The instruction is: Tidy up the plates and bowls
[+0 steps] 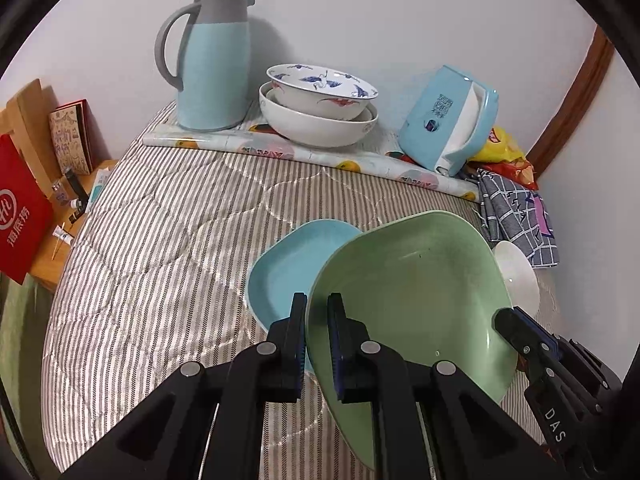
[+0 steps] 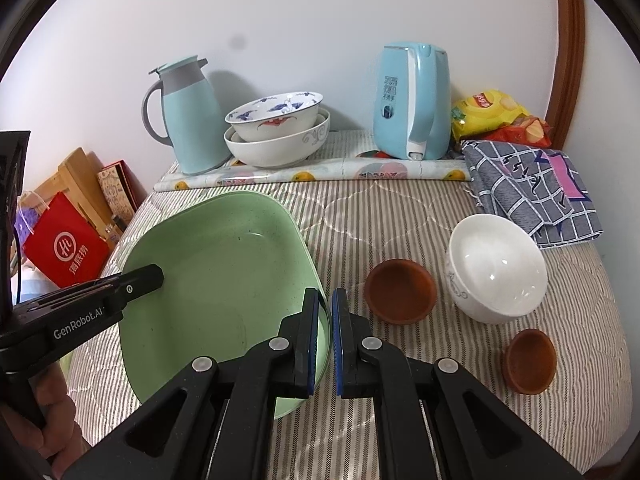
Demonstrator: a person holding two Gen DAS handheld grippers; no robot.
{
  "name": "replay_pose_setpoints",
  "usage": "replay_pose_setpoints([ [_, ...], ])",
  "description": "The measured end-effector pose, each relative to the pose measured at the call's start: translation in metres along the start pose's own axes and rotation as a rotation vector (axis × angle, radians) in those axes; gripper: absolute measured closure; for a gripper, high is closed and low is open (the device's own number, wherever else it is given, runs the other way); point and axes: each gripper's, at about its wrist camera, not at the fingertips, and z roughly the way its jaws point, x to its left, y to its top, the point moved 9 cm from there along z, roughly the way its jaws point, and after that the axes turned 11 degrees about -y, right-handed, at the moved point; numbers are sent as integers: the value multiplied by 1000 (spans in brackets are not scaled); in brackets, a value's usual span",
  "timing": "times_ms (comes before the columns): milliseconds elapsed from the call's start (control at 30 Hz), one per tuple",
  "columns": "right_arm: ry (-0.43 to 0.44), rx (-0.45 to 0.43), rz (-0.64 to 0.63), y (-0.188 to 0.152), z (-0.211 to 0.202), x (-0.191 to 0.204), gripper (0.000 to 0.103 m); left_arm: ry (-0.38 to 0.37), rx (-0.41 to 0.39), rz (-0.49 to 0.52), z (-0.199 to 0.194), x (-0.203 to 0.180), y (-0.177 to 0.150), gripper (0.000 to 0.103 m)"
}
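Note:
I hold a large pale green plate (image 1: 412, 292) tilted above the striped quilt, one gripper on each side. My left gripper (image 1: 318, 306) is shut on its left rim. My right gripper (image 2: 326, 302) is shut on its right rim (image 2: 322, 320). A light blue plate (image 1: 288, 268) lies on the quilt, partly under the green one. To the right stand a white bowl (image 2: 496, 268) and two small brown bowls (image 2: 400, 290) (image 2: 528, 360). Two bowls are stacked (image 2: 276, 132) at the back by the wall.
A light blue thermos jug (image 2: 184, 116) and a blue kettle (image 2: 412, 104) stand on a patterned mat at the back. A checked cloth (image 2: 532, 196) and snack bags (image 2: 488, 114) fill the back right corner. A red bag (image 2: 64, 248) and a wooden stand sit past the quilt's left edge.

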Motion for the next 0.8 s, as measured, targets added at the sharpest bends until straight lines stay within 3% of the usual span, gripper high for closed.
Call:
replay_pose_setpoints([
  [800, 8, 80, -32, 0, 52, 22, 96, 6, 62, -62, 43, 36, 6, 93],
])
